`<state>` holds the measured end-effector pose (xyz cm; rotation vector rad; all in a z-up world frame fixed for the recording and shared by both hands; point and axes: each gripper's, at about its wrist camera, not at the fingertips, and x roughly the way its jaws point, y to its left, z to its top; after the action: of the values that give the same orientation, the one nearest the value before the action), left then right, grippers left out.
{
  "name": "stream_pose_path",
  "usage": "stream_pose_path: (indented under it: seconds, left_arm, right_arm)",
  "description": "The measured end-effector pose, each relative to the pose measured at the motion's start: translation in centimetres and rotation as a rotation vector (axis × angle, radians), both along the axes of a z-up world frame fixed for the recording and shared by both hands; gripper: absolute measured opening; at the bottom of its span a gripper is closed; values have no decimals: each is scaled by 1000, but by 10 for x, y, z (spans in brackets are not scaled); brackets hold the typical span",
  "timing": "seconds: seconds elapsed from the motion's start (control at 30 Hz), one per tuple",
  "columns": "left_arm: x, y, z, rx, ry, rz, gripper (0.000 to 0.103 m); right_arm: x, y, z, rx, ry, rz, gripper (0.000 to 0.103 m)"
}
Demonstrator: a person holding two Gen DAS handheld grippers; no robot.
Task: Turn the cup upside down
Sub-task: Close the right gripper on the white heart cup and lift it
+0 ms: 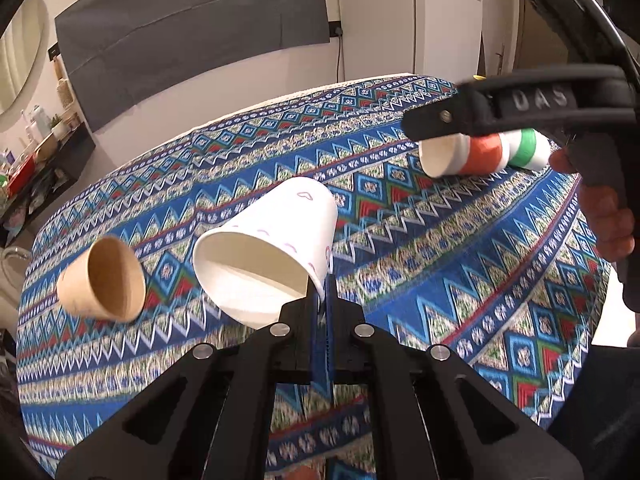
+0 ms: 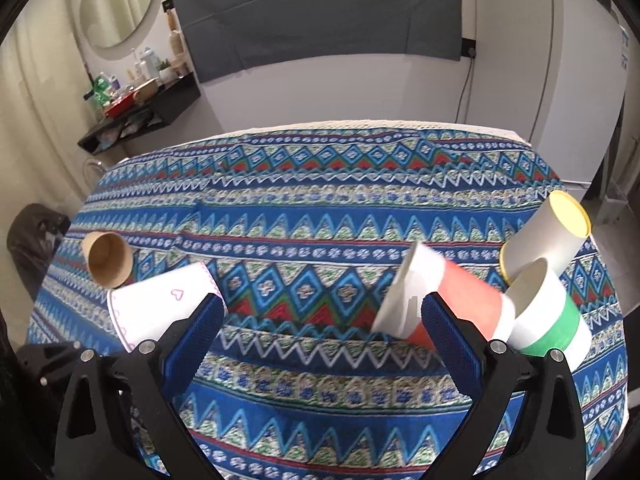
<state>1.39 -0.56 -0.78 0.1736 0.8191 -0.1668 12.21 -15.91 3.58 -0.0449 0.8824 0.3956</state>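
My left gripper (image 1: 323,292) is shut on the rim of a white paper cup with pink hearts (image 1: 276,236) and holds it tilted above the table, mouth toward the camera. The same cup shows at the left of the right wrist view (image 2: 160,304). My right gripper (image 2: 320,316) is open and empty, low over the cloth. A red-banded cup (image 2: 452,296) lies on its side by the right finger. In the left wrist view the right gripper (image 1: 428,122) hangs above that red cup (image 1: 472,156).
A brown cup (image 1: 106,276) lies on its side at the left, also in the right wrist view (image 2: 108,260). A green-banded cup (image 2: 552,316) and a grey tube with yellow ends (image 2: 548,236) lie at the right. A patterned blue cloth (image 2: 320,216) covers the table.
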Motion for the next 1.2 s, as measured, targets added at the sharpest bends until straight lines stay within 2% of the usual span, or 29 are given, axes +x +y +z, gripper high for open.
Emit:
stream_pose_path:
  seconds: [0.33, 0.43, 0.5, 0.6, 0.63, 0.7, 0.77, 0.9, 1.07, 1.2]
  left_arm:
    - [-38, 9, -10, -17, -7, 30, 5]
    - [-43, 13, -10, -27, -10, 43, 20]
    - [-48, 15, -8, -30, -22, 41, 49]
    - [-57, 19, -4, -6, -56, 52, 69]
    - [-60, 21, -3, 11, -65, 59, 71]
    - [-64, 26, -1, 42, -84, 66, 83]
    - [-66, 31, 2, 70, -100, 77, 87]
    - [-68, 45, 7, 65, -122, 105, 92]
    - [-59, 62, 9, 65, -136, 116, 95]
    - [-49, 76, 4, 66, -117, 133, 96]
  right_arm:
    - [-15, 21, -14, -3, 81, 45, 95]
    - [-16, 22, -19, 0, 107, 49, 95]
    - [-17, 23, -23, 6, 128, 54, 95]
    - [-18, 26, -28, 4, 145, 55, 95]
    - [-18, 27, -29, 3, 151, 56, 95]
    - [-17, 29, -32, 17, 182, 67, 95]
    - [-15, 31, -36, 53, 225, 70, 95]
    - [-13, 36, -42, 100, 298, 79, 95]
    - [-10, 46, -48, 179, 393, 83, 95]
    - [-6, 54, -50, 225, 446, 87, 95]
